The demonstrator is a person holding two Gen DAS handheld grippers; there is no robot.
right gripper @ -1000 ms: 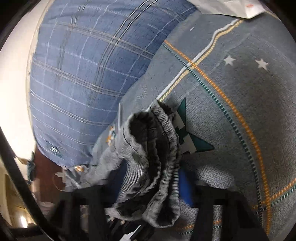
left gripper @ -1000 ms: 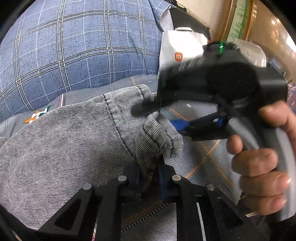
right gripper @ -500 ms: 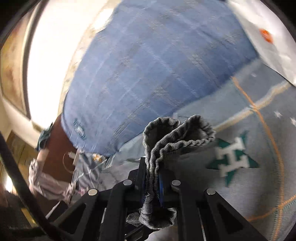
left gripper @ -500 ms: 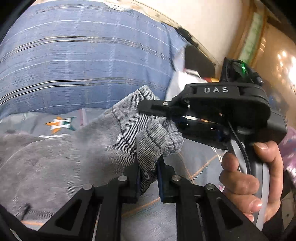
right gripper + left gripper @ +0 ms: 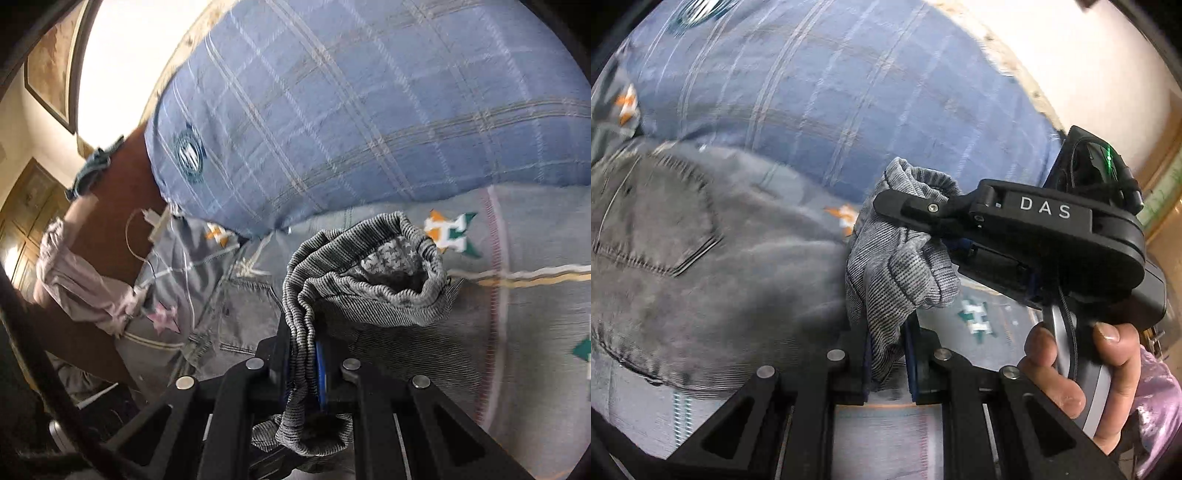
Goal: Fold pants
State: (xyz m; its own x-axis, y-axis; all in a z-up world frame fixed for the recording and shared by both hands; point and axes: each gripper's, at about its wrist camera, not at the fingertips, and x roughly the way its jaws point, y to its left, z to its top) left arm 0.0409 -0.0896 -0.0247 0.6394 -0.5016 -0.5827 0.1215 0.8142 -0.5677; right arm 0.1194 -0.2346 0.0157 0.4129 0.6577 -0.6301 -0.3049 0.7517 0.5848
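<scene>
Grey denim pants (image 5: 701,266) lie across the bed, back pocket showing at the left. My left gripper (image 5: 888,354) is shut on a bunched hem of the pants (image 5: 897,273), lifted off the sheet. The right gripper's black body, marked DAS, crosses the left wrist view from the right, held by a hand (image 5: 1078,369), its finger clamped on the same bunch. In the right wrist view my right gripper (image 5: 301,363) is shut on a ribbed grey hem (image 5: 369,273), which bulges open above the jaws and hangs below them.
A big blue plaid pillow (image 5: 369,103) fills the back of the bed. The grey sheet (image 5: 535,302) with star motifs and stripes spreads to the right. At the left stand a brown headboard (image 5: 110,206), pink cloth (image 5: 74,280) and a cable.
Both grippers have swung sideways along the bed with the hem, rolling as they went. The right gripper closed tight on the cloth. The back pocket has come into the left view.
</scene>
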